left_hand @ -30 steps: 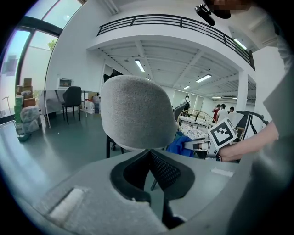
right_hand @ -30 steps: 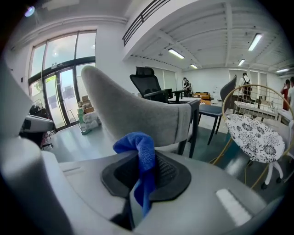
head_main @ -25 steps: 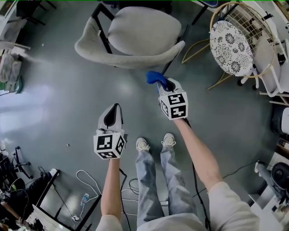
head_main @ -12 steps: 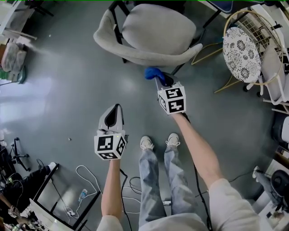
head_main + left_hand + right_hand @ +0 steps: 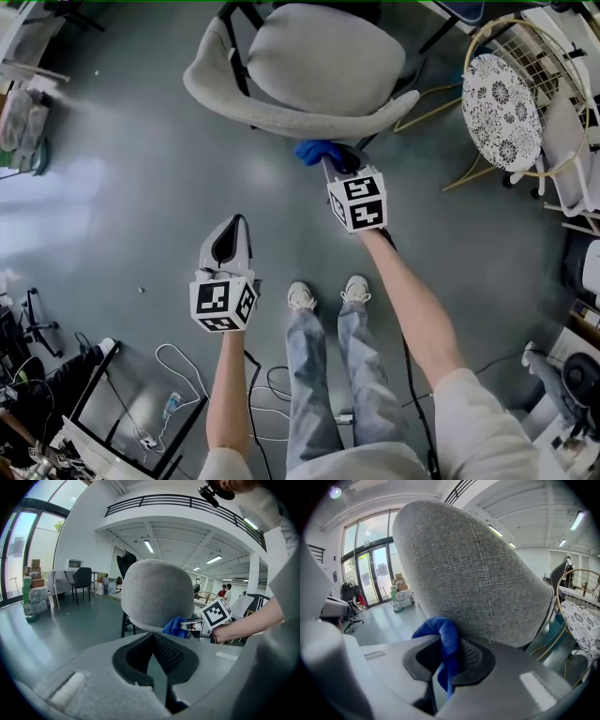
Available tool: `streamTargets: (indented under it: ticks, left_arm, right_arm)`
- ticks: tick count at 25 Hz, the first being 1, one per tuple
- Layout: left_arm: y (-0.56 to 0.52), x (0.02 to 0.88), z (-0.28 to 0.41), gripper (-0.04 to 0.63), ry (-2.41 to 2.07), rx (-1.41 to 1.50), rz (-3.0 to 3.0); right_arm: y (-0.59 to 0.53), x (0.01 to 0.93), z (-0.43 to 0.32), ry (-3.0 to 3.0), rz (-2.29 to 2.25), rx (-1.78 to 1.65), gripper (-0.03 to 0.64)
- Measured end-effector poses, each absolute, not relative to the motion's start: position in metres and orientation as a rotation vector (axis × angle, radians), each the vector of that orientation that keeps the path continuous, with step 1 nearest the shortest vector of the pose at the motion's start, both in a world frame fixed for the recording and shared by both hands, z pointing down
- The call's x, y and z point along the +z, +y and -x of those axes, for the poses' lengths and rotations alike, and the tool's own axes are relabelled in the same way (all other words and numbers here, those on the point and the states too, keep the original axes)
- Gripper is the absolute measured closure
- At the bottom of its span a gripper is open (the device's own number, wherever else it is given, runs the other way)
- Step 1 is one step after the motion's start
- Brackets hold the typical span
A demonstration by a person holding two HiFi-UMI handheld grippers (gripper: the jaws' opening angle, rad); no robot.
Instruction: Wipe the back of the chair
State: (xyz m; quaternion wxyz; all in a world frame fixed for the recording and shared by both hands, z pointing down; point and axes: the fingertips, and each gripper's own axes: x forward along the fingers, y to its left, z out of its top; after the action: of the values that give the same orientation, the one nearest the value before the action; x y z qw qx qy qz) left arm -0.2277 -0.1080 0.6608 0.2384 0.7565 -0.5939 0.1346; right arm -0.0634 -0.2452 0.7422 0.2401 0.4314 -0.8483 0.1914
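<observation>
A grey fabric armchair (image 5: 309,66) stands at the top of the head view, its curved back (image 5: 478,573) toward me. My right gripper (image 5: 335,164) is shut on a blue cloth (image 5: 314,150), and the cloth (image 5: 440,632) touches the lower rim of the chair back. The left gripper view shows the same cloth (image 5: 177,626) against the grey back (image 5: 157,595). My left gripper (image 5: 232,232) hangs lower left, well short of the chair, shut with nothing in it; its jaws (image 5: 154,651) meet in that view.
A wire chair with a patterned round cushion (image 5: 503,98) stands to the right. Cables (image 5: 183,370) lie on the grey floor by my feet (image 5: 323,292). A black rack (image 5: 103,412) is at lower left, clutter at the far left edge.
My right gripper has carried the blue cloth up to the chair back, and the cloth now meets its lower rim. The left gripper has hardly moved.
</observation>
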Motion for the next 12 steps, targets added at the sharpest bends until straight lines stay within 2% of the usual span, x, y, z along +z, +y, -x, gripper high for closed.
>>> streamTargets:
  ticks: [12]
  left_arm:
    - [-0.136, 0.665, 0.172, 0.591, -1.552, 0.387, -2.122]
  right_arm:
    - [-0.256, 0.750, 0.003, -2.290, -1.210, 0.536, 0.569]
